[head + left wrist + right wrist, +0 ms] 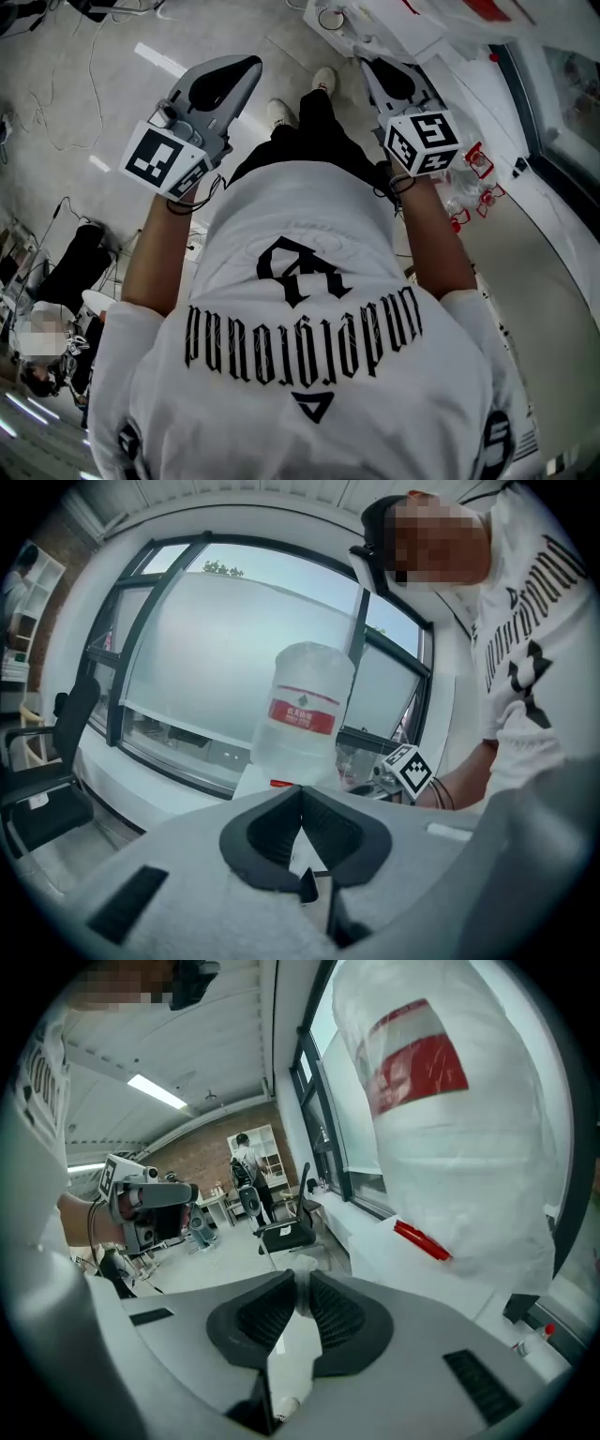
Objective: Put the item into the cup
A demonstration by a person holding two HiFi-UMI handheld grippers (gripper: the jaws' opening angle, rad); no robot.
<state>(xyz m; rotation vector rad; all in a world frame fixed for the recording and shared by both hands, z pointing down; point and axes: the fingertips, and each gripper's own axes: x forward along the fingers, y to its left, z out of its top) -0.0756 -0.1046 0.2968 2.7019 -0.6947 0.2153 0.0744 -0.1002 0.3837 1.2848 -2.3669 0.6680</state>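
At chest height, before a white T-shirt (309,309) with black print, the person holds up both tools. The left hand-held gripper (301,789) has its jaws met at the tips, with nothing between them. The right hand-held gripper (302,1283) is closed to a thin slit and also grips nothing.

Only the head view shows the person's shoes (281,111) on the grey floor (75,94) below, and the white desk (553,281) running along the right side. On the desk, just beside the right hand-held gripper, stand a few clear containers with red trim (473,183). They are too small to tell what they hold, or whether one of them is the cup. The item itself cannot be picked out in any view.

The gripper views show what the head view does not. A large water jug (305,714) with a red label stands upright on the desk by the window (216,649). The left gripper view looks at it from a little way off. In the right gripper view the jug fills the upper right, wrapped in clear film. How full it is cannot be told.

Farther off stands a black office chair (286,1227). Beyond it another person (246,1162) stands near a brick wall (211,1147).
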